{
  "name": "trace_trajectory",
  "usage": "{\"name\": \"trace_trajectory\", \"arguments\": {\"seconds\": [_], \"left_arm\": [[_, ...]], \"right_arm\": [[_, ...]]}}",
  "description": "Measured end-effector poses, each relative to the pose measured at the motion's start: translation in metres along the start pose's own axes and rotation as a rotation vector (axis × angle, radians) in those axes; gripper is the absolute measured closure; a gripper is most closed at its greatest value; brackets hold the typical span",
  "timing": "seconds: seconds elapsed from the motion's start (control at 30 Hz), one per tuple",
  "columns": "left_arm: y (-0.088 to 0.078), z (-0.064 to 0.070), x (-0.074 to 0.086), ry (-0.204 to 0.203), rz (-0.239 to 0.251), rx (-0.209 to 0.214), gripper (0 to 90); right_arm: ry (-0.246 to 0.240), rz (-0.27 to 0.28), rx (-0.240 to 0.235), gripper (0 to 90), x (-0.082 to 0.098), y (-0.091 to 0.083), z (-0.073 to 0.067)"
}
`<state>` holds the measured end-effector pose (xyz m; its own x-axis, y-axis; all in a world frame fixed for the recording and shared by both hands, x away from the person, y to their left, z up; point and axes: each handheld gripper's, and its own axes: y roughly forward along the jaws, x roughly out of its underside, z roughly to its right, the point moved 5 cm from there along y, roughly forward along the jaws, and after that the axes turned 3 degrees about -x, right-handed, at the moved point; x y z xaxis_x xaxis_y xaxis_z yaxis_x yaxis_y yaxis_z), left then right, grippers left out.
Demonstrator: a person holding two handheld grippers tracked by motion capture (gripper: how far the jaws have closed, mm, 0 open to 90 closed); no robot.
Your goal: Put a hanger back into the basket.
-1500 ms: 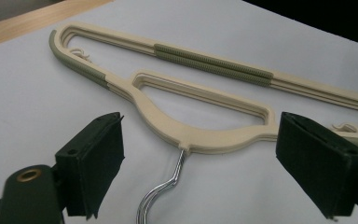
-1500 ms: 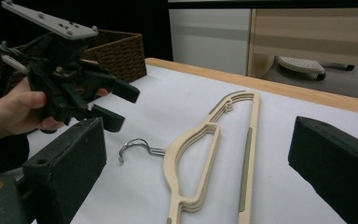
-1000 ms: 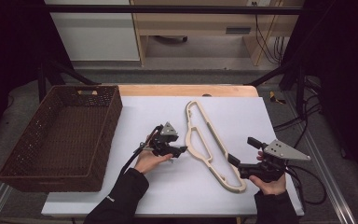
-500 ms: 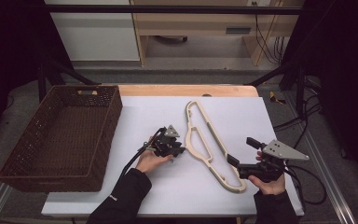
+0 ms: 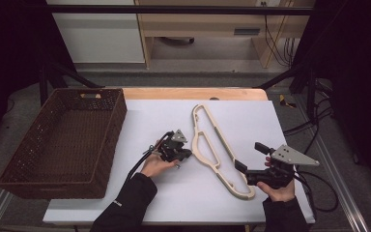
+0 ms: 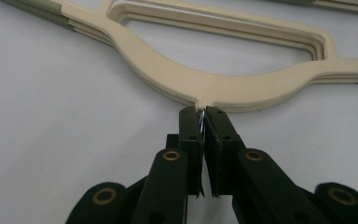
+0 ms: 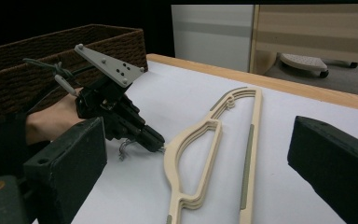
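High view: hangers (image 5: 216, 145) are seen stacked flat on the white table (image 5: 174, 203), running from about 12 o'clock of table centre down to 5 o'clock. The left gripper (image 5: 186, 154) is set at the stack's 9 o'clock side, tips against the curved neck. The right gripper (image 5: 244, 159) is held at 5 o'clock of the table, just right of the stack's lower end, apart from it. A brown wicker basket (image 5: 29, 179) is placed at 9 o'clock, well apart from the hangers. Cables (image 5: 319, 193) are trailed off the right table edge. Nothing is found between the left gripper and the hangers.

Left gripper view: the jaws have just been closing and are now clenched on a thin metal hook (image 6: 202, 122) that sticks out of the hangers' (image 6: 205, 84) notch at 12 o'clock. The pads (image 6: 189, 135) are pressed nearly together. Three cream layers are counted in the stack edge.

Right gripper view: the jaws are released and held wide, at 8 and 4 o'clock of the frame, with nothing between them. The hangers (image 7: 254, 154) are seen ahead at 12 o'clock, the left gripper (image 7: 158, 139) at 10 o'clock touching the neck. The basket (image 7: 51, 51) is seen behind it at 10 o'clock.
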<state>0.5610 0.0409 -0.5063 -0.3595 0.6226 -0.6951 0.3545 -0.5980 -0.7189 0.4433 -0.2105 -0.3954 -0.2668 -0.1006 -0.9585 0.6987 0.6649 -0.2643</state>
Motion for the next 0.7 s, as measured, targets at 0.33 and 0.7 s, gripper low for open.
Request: {"name": "trace_trajectory", "arguments": {"seconds": [0.33, 0.7], "left_arm": [[-0.003, 0.001, -0.004, 0.055, -0.047, 0.002, 88.6], [-0.014, 0.008, -0.011, 0.048, -0.055, 0.023, 88.8]], "right_arm": [[-0.001, -0.004, 0.001, 4.9, 0.001, 0.001, 0.0], [-0.004, -0.056, 0.008, 7.1, 0.009, 0.013, -0.001]]}}
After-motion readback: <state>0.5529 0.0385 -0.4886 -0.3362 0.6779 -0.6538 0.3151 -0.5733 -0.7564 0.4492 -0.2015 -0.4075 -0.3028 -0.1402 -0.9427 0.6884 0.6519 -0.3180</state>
